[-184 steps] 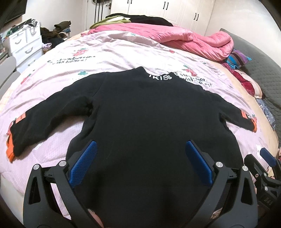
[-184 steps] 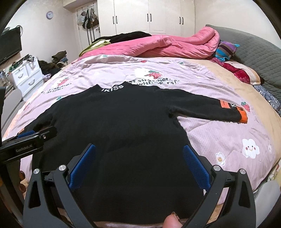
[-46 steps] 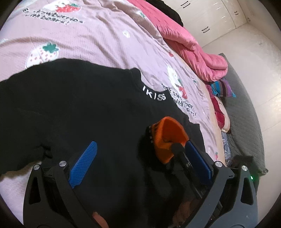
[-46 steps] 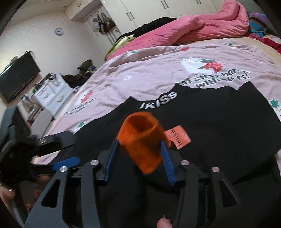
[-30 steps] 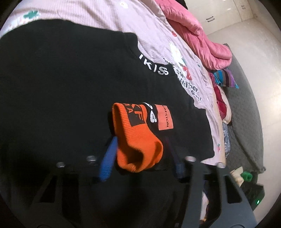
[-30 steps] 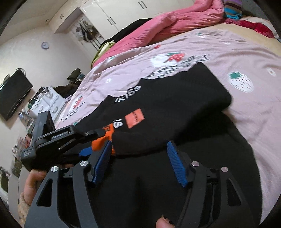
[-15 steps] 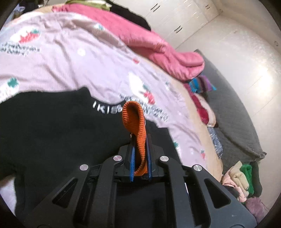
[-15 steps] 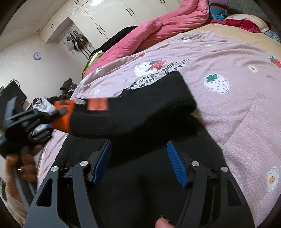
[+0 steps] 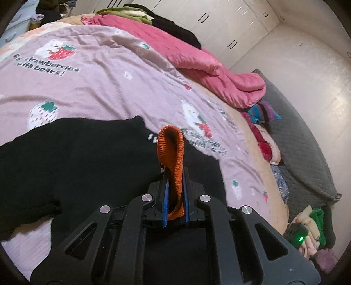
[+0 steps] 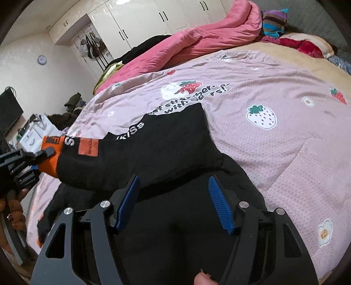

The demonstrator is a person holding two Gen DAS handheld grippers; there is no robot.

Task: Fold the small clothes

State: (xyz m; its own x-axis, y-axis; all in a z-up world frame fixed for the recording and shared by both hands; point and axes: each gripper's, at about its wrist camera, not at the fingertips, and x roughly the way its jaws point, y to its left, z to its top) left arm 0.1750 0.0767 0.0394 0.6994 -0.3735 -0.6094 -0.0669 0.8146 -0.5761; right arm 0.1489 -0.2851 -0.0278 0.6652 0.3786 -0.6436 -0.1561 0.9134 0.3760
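Note:
A small black sweater (image 9: 72, 153) with white collar lettering lies on the pink strawberry bedspread (image 9: 92, 83). My left gripper (image 9: 175, 177) is shut on the sweater's orange cuff (image 9: 172, 149), which stands up between the blue pads. In the right wrist view that sleeve (image 10: 136, 153) stretches leftward across the sweater body, its cuff (image 10: 49, 153) pinched by the left gripper (image 10: 41, 153). My right gripper (image 10: 173, 201) is open and empty, hovering over the sweater's lower body (image 10: 171, 236).
A pink quilt (image 9: 197, 57) is heaped at the far side of the bed. A grey headboard cushion (image 9: 307, 153) and folded clothes (image 9: 311, 221) are on the right. White wardrobes (image 10: 153, 17) stand behind; a white drawer unit (image 10: 33, 133) stands at the left.
The right gripper has let go of the orange cuff and opened; the left gripper has closed on it and drawn the sleeve leftward across the sweater body.

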